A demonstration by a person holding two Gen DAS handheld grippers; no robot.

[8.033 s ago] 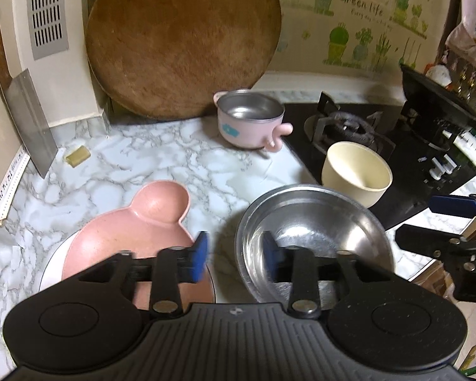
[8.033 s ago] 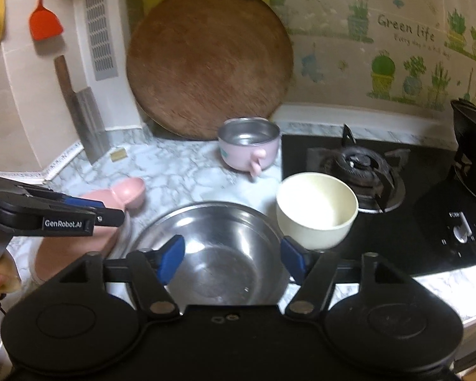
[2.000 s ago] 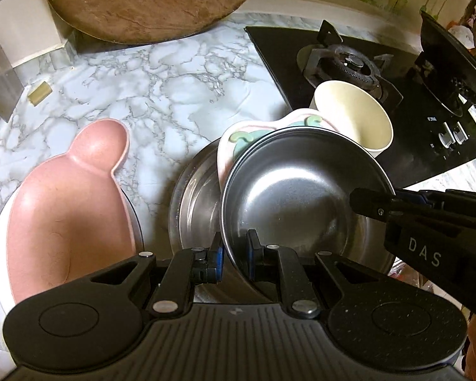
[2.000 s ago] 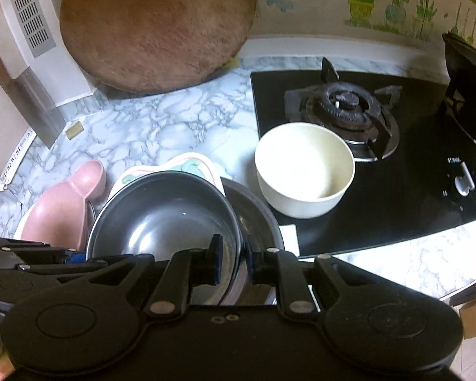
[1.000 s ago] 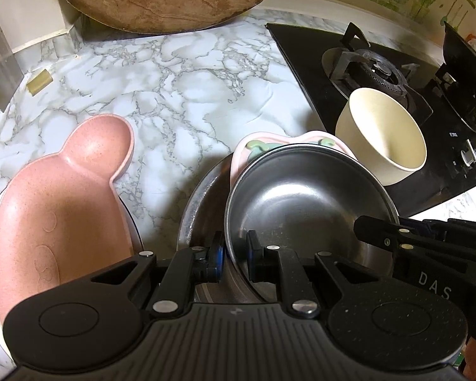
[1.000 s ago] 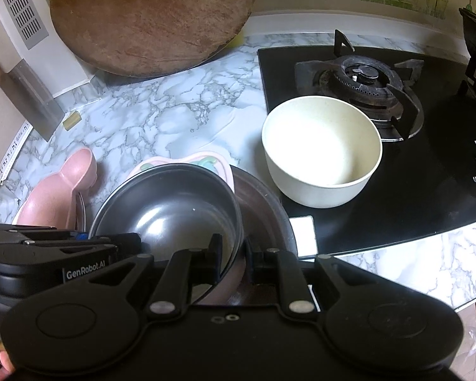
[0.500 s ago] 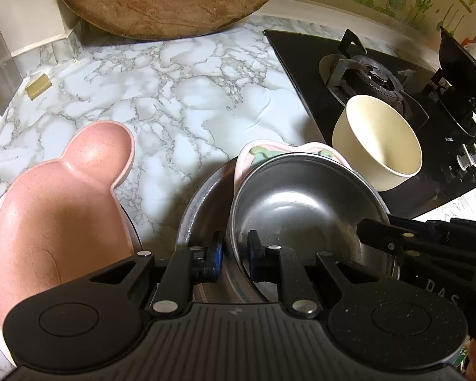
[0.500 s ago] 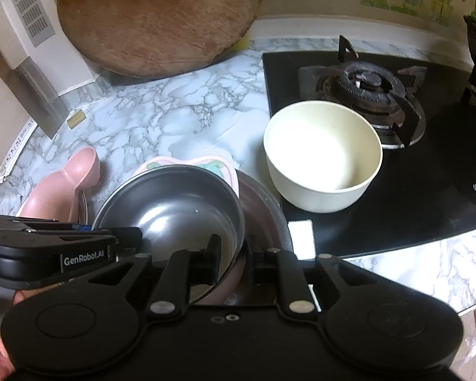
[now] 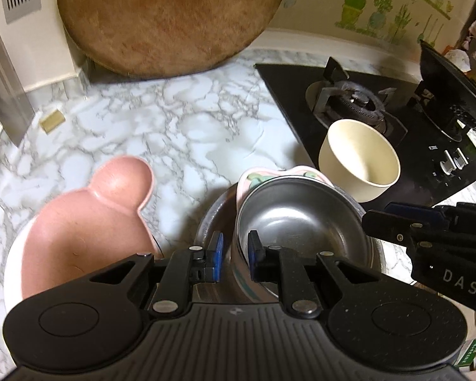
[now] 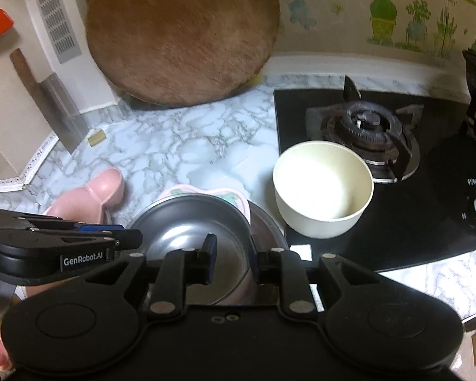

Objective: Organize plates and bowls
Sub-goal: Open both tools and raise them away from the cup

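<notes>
A small pink bowl with a steel liner (image 9: 295, 219) sits inside the large steel basin (image 9: 212, 219) on the marble counter. My left gripper (image 9: 233, 254) is open a little, its jaws straddling the bowl's near-left rim without pinching it. My right gripper (image 10: 230, 250) is open too, its jaws on either side of the same bowl's (image 10: 190, 222) right rim. A pink bear-shaped plate (image 9: 89, 222) lies on a white plate to the left. A cream bowl (image 9: 358, 165) stands on the stove's edge; it also shows in the right wrist view (image 10: 323, 187).
A round wooden board (image 9: 168, 16) leans on the back wall. A black gas stove (image 10: 374, 130) fills the right. A cleaver (image 10: 54, 101) hangs at left. A small tan block (image 9: 51, 121) lies on the counter. Bare marble counter (image 9: 174, 127) lies behind the bowls.
Both grippers have opened and let go of the small bowl's rim. The bowl now rests in the steel basin. Both cameras have drawn back and tilted up slightly.
</notes>
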